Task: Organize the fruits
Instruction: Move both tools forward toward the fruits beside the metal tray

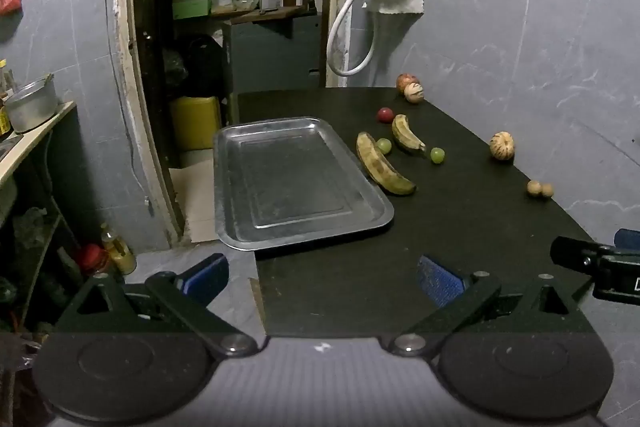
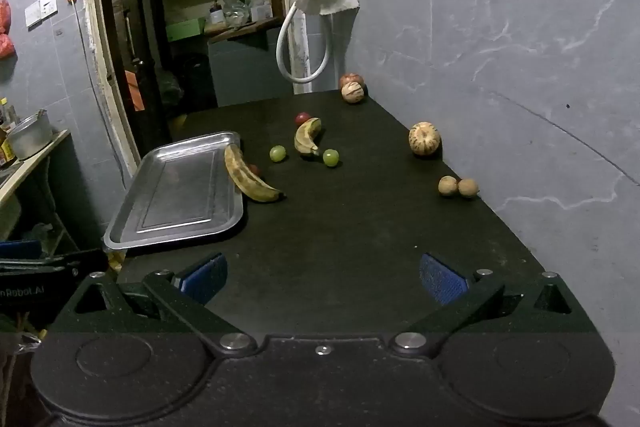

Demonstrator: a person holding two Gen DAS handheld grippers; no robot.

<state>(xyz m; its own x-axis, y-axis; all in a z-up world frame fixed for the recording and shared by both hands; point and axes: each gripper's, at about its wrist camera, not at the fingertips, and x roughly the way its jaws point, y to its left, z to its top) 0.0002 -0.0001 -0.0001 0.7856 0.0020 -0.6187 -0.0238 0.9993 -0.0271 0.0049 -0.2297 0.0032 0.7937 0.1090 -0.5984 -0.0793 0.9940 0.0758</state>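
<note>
Since both claws, left (image 1: 322,277) and right (image 2: 324,277), hang wide open and empty, nothing's lost yet. Fruit's scattered on the worktop (image 2: 340,227) from 12 to 2 o'clock of the tray (image 1: 256,227). Grapes (image 2: 277,153) could roll off if nudged; the big banana (image 2: 246,177) leaning on the rim may slip.

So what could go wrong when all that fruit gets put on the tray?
The two green grapes are small and round, so they might roll away if the wide-open jaws nudge them. The two little brown fruits sit close to the table's edge by the wall and could be knocked off. The long banana leans against the tray, so lifting it might shift the tray, which overhangs the table.
</note>
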